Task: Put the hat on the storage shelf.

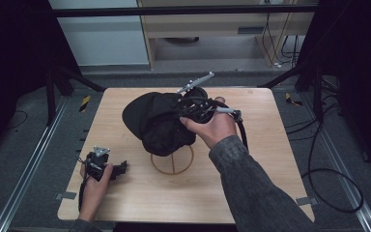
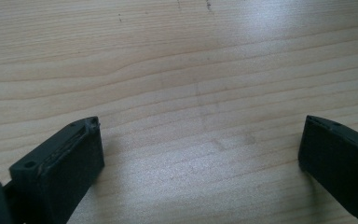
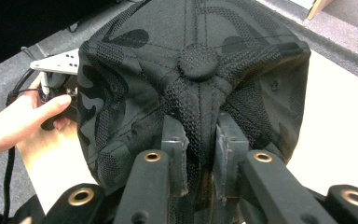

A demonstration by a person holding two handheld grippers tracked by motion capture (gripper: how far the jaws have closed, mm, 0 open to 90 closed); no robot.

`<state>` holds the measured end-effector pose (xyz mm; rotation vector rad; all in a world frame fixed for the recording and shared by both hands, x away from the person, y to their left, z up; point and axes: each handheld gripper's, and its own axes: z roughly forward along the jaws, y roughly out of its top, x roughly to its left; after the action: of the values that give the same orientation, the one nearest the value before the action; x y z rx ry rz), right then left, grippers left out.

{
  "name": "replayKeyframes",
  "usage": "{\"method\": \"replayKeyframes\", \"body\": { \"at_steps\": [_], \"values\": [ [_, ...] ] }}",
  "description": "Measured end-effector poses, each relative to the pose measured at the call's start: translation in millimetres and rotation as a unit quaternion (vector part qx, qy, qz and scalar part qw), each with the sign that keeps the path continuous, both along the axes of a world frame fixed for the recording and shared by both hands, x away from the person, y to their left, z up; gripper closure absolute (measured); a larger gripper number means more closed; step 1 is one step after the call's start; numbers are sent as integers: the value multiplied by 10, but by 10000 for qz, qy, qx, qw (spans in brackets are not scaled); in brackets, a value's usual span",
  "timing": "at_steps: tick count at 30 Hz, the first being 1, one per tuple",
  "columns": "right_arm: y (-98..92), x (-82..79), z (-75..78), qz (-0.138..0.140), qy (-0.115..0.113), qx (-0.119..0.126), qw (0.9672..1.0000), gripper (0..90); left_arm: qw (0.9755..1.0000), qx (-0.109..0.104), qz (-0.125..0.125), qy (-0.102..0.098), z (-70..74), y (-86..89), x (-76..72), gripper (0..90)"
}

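Observation:
A black camouflage-patterned cap [image 1: 157,123] sits on a wooden stand with a ring base [image 1: 172,162] at the middle of the table. My right gripper [image 1: 182,113] reaches in from the cap's right side. In the right gripper view its jaws stand close together around a fold of mesh fabric just below the cap's top button [image 3: 198,60], so the right gripper [image 3: 201,128] is shut on the cap [image 3: 135,93]. My left gripper [image 1: 121,168] rests low at the table's front left. Its jaws are wide apart over bare wood, so the left gripper [image 2: 200,135] is open and holds nothing.
The light wooden table [image 1: 251,169] has dark floor around it and metal rails along both sides. Black cables [image 1: 328,179] loop on the floor at the right. A pale cabinet [image 1: 212,29] stands behind the table. The person's left hand [image 3: 18,121] is beside the cap.

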<state>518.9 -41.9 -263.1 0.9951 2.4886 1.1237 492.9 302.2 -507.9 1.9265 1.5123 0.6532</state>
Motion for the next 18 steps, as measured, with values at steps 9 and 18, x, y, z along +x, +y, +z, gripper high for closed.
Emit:
{"method": "replayKeyframes", "body": {
  "at_steps": [9, 18],
  "values": [
    [-35, -21, 21, -67, -7, 41, 10000, 604, 10000, 0, 0, 1, 0, 0, 0, 0],
    [-112, -76, 73, -115, -24, 126, 9999, 523, 10000, 6, -3, -2, 0, -1, 1, 0]
  ]
}}
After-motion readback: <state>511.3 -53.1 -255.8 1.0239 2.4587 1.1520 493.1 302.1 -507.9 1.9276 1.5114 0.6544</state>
